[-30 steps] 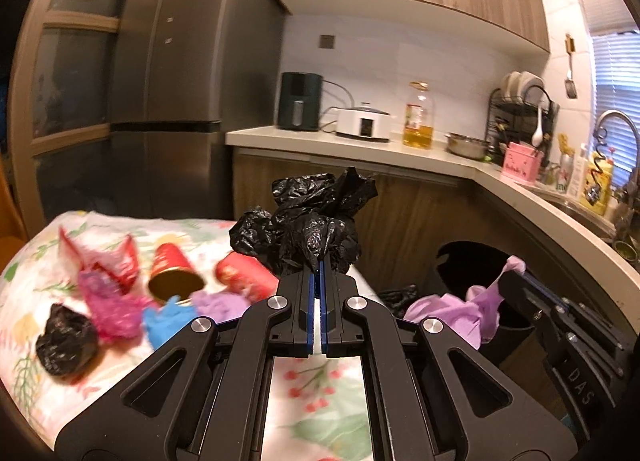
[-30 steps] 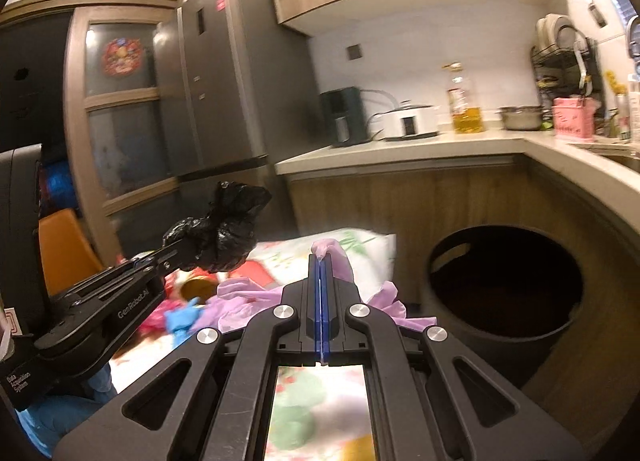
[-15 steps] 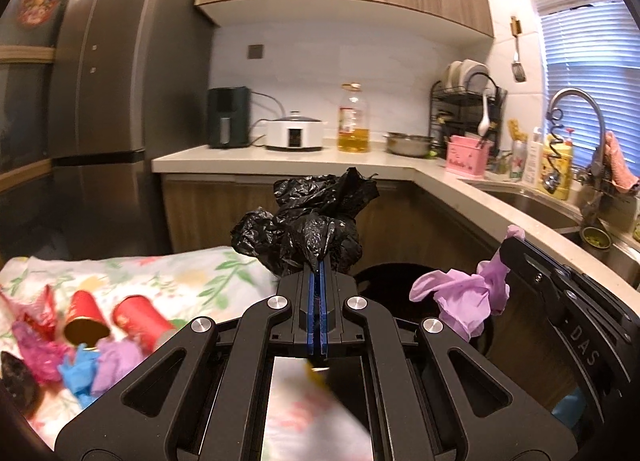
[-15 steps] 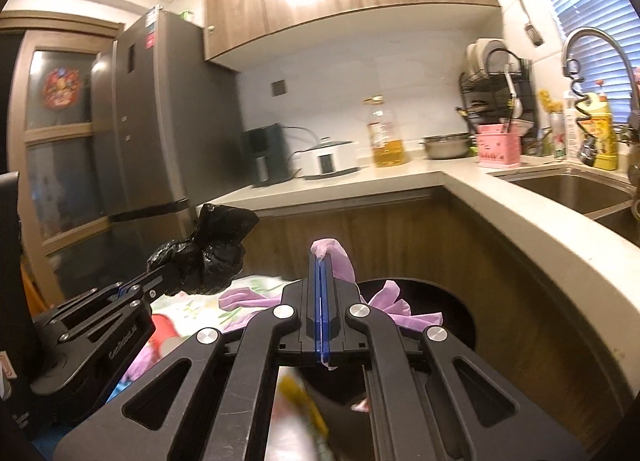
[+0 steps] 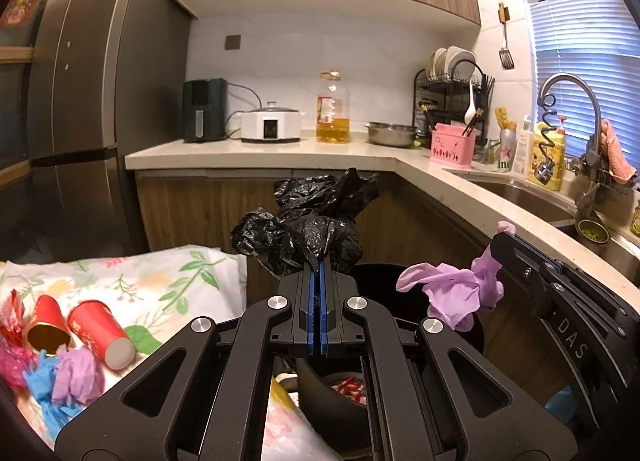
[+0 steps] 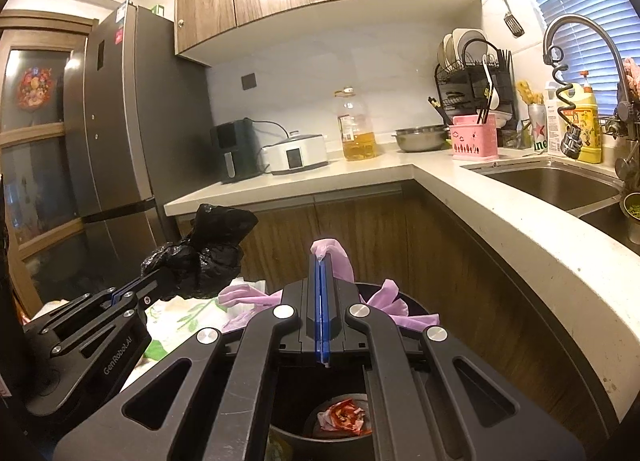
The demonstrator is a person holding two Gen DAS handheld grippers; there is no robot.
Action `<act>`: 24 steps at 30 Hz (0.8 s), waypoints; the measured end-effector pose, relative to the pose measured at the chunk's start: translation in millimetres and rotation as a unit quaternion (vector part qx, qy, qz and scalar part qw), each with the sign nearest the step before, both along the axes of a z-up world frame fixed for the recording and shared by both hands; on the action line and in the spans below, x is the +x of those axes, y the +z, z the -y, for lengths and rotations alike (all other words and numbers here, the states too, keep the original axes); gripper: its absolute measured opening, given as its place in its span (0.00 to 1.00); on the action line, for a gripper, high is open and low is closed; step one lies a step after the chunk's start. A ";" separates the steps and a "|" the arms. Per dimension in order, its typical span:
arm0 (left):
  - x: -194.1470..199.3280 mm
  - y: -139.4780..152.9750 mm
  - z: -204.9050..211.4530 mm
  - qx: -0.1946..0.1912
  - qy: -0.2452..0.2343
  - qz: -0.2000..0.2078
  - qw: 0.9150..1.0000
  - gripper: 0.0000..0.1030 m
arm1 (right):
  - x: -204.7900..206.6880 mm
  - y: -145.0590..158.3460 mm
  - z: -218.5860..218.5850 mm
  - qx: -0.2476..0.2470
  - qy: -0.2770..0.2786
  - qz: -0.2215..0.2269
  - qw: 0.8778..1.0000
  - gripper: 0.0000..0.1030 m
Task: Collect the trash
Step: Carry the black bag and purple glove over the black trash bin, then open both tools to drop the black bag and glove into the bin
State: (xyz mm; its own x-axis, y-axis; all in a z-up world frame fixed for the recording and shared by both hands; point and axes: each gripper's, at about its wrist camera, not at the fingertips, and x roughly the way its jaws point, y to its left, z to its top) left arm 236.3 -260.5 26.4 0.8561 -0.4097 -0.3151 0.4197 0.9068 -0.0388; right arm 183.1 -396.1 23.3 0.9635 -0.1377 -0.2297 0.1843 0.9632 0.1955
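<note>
1. The left gripper point(image 5: 319, 261) is seen pressed together on a crumpled black plastic bag point(image 5: 308, 221); the pinch is taken at a twisted fold near the bag's base, so the bulk stands up beyond the fingertips instead of hanging loose.
2. The right gripper point(image 6: 321, 261) is likewise closed, pinching a purple glove point(image 6: 332, 257); the limp fingers of the glove are draped to either side of the jaws, which is judged the result of a grip taken mid-glove.
3. Both pieces of trash are held over or just beside the black trash bin point(image 6: 416, 311), so a release from here is judged likely to drop them inside; the glove appears better centred over the opening than the bag.
4. A red-and-white wrapper point(image 6: 344, 415) is shown lying at the bottom of the bin in the right wrist view; in the left wrist view only a sliver of it is glimpsed between the gripper's arms.
5. The left wrist view alone shows what remains: two red paper cups point(image 5: 100, 335), one open end forward and one base forward, and crumpled blue, purple and pink scraps point(image 5: 60, 377) lying on the floral tablecloth point(image 5: 168, 285), beside the bin.
6. Further off, the countertop point(image 6: 380, 165) and the sink point(image 6: 552, 185) are shown, playing no part in the task.
</note>
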 end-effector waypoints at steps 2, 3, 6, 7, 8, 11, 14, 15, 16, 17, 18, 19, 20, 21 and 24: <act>3.0 -2.4 3.5 0.001 -0.002 -0.003 1.000 0.01 | 2.9 -1.7 1.5 0.001 -0.001 -0.004 1.000 0.01; 5.2 -4.9 6.2 0.004 -0.003 -0.006 1.000 0.01 | 4.6 -2.6 2.8 0.001 -0.002 -0.006 1.000 0.01; 9.2 -8.8 10.9 0.007 -0.006 -0.010 1.000 0.01 | 8.8 -5.2 5.4 0.002 -0.003 -0.013 1.000 0.01; 10.5 -10.1 12.1 0.007 -0.007 -0.012 1.000 0.01 | 10.1 -6.1 7.1 0.003 -0.004 -0.014 1.000 0.01; 11.6 -11.1 13.6 0.008 -0.009 -0.013 1.000 0.01 | 10.9 -6.7 8.3 0.003 -0.005 -0.015 1.000 0.01; 14.2 -13.6 17.0 0.009 -0.016 -0.015 1.000 0.01 | 13.0 -7.3 11.3 0.007 -0.006 -0.016 1.000 0.01; 16.5 -16.2 21.9 0.011 -0.023 -0.018 1.000 0.01 | 16.6 -8.8 13.2 0.006 -0.006 -0.021 1.000 0.01; 17.7 -17.6 23.8 0.012 -0.026 -0.021 0.999 0.01 | 17.9 -9.1 13.5 0.006 -0.006 -0.023 1.000 0.01; 18.4 -18.7 24.5 0.012 -0.029 -0.022 0.999 0.01 | 19.2 -10.1 14.8 0.008 -0.007 -0.025 1.000 0.01; 19.2 -20.4 26.1 0.013 -0.030 -0.024 0.999 0.02 | 20.0 -10.7 15.5 0.009 -0.007 -0.026 1.000 0.01; 19.8 -21.3 27.1 0.014 -0.032 -0.024 0.999 0.02 | 20.8 -11.1 15.6 0.009 -0.007 -0.027 1.000 0.01; 20.5 -22.2 28.0 0.015 -0.035 -0.025 0.999 0.02 | 22.2 -11.7 16.2 0.009 -0.009 -0.029 0.999 0.01; 21.2 -23.4 29.6 0.017 -0.038 -0.027 0.999 0.02 | 23.1 -12.0 17.0 0.011 -0.009 -0.030 0.999 0.01; 21.9 -24.9 31.7 0.021 -0.036 -0.027 0.999 0.02 | 24.5 -12.6 18.8 0.013 -0.007 -0.031 0.999 0.01; 24.7 -29.0 34.2 0.027 -0.042 -0.034 0.998 0.04 | 26.5 -15.1 22.5 0.018 -0.010 -0.037 0.999 0.07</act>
